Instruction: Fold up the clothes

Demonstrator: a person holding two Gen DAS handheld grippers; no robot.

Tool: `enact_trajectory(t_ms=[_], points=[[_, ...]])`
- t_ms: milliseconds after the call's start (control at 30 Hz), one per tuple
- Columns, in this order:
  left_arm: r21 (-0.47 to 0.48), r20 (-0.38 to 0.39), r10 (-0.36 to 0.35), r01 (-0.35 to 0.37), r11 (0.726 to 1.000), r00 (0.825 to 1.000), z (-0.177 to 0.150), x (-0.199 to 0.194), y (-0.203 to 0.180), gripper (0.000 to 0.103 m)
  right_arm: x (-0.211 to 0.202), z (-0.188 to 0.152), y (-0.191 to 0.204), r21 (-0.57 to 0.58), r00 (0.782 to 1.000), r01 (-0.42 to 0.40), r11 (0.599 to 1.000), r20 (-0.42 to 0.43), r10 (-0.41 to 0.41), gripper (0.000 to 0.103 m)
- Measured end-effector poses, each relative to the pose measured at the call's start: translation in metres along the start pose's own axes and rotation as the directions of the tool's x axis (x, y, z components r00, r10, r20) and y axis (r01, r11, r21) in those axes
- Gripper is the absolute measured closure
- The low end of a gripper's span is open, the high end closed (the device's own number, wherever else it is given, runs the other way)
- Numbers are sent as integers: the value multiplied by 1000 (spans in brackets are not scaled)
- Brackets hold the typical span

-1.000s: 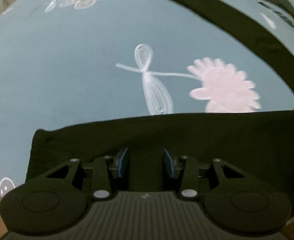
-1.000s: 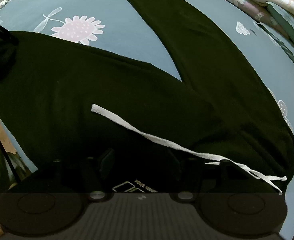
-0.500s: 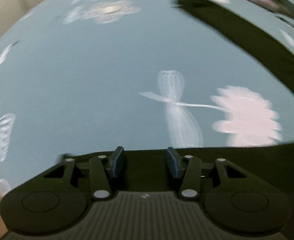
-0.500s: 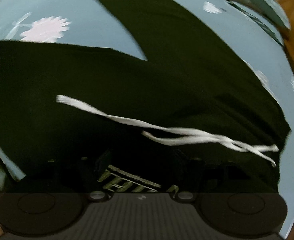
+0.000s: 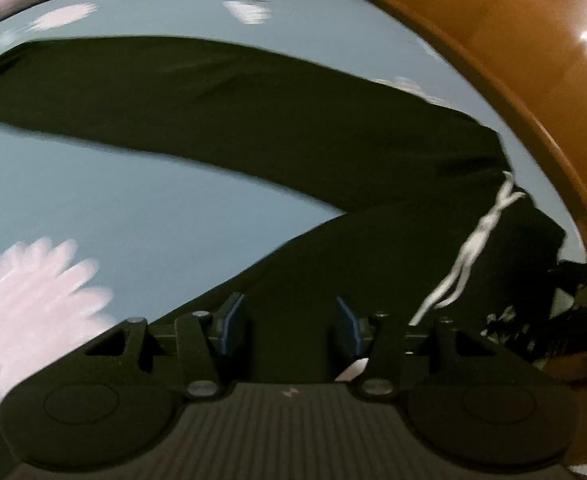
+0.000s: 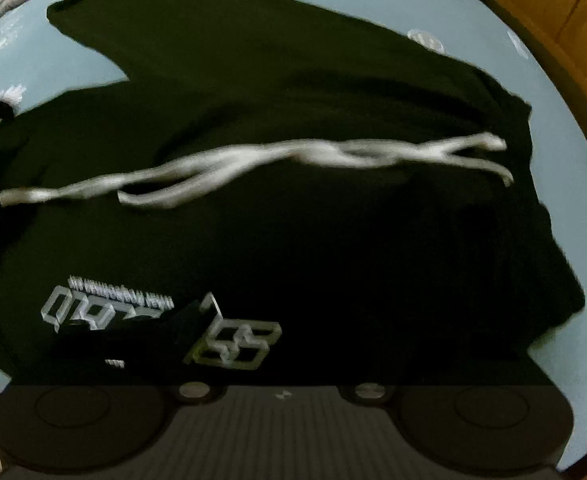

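On the blue flowered bed sheet point(image 5: 141, 196), black trousers point(image 6: 293, 100) lie spread, legs reaching toward ten o'clock. A white drawstring point(image 6: 277, 160) trails across the waist. The left gripper point(image 5: 289, 326) hovers over the cloth, fingers point(image 5: 229, 322) parted, holding nothing. The right gripper's fingers are lost in the dark cloth; I cannot tell their state.

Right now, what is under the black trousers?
The black trousers lie on a blue flowered bedsheet, which shows around them. On top lies a white drawstring. Whatever is directly beneath the cloth is covered.
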State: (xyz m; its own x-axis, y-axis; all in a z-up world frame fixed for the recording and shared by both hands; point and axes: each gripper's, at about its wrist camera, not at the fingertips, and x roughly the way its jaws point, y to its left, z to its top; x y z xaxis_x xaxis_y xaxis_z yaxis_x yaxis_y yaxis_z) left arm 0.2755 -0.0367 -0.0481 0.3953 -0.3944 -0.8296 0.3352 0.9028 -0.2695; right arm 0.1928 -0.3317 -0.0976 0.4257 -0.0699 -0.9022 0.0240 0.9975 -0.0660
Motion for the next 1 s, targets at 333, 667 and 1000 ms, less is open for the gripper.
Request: enact_trajectory(t_ms=[333,667,1000], points=[[95,-6,-156,156,983,988,39,71,-60,52,3,-26,-13,43,997,-21,999,71,17,0],[29,54,-6,5,1000,998,53,59,-43,51,2,-23,-16,-4,998,-27,1000,52,27,0],[74,-69,-23,28,997,997,8,44,-60,48,-21,8,-57,58,988,27,998,148,-35,0]])
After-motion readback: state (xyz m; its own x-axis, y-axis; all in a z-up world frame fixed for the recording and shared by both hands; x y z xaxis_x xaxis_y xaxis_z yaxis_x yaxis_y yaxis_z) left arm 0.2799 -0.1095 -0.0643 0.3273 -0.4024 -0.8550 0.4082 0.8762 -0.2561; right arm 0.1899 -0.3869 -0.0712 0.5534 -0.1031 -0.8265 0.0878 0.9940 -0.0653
